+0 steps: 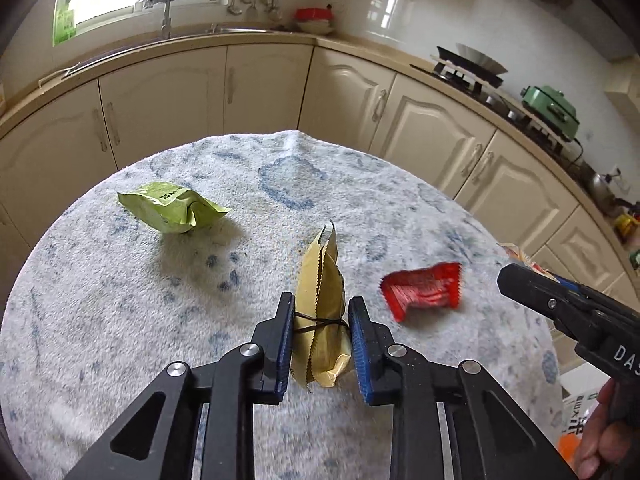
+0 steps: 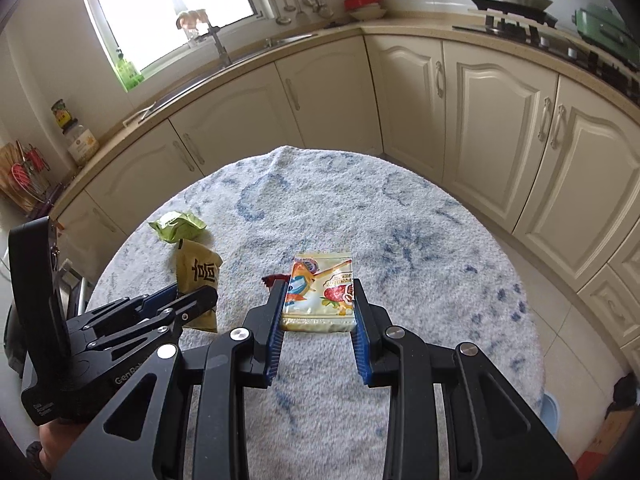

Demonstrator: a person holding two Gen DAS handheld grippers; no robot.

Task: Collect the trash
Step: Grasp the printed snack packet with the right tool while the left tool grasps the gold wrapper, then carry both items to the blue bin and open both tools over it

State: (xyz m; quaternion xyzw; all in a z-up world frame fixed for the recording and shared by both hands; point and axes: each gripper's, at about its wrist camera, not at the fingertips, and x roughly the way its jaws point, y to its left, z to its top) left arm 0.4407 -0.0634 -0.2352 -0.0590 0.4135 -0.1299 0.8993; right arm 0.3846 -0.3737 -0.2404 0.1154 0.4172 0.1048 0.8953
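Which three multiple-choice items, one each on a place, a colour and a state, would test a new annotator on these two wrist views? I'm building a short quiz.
1. Where does the green wrapper lie?
A. On the cloth-covered table
B. On the counter
C. In the sink

2. What colour is the wrapper lying to the right of the left gripper?
A. Blue
B. Red
C. White

3. What is the right gripper doing?
A. Hanging empty
B. Gripping a spoon
C. Holding a printed snack packet between its fingers

Key: 1 A, it sits on the far left of the cloth. 2 B, the red wrapper is plainly red. 3 C, both pads press the packet's sides.
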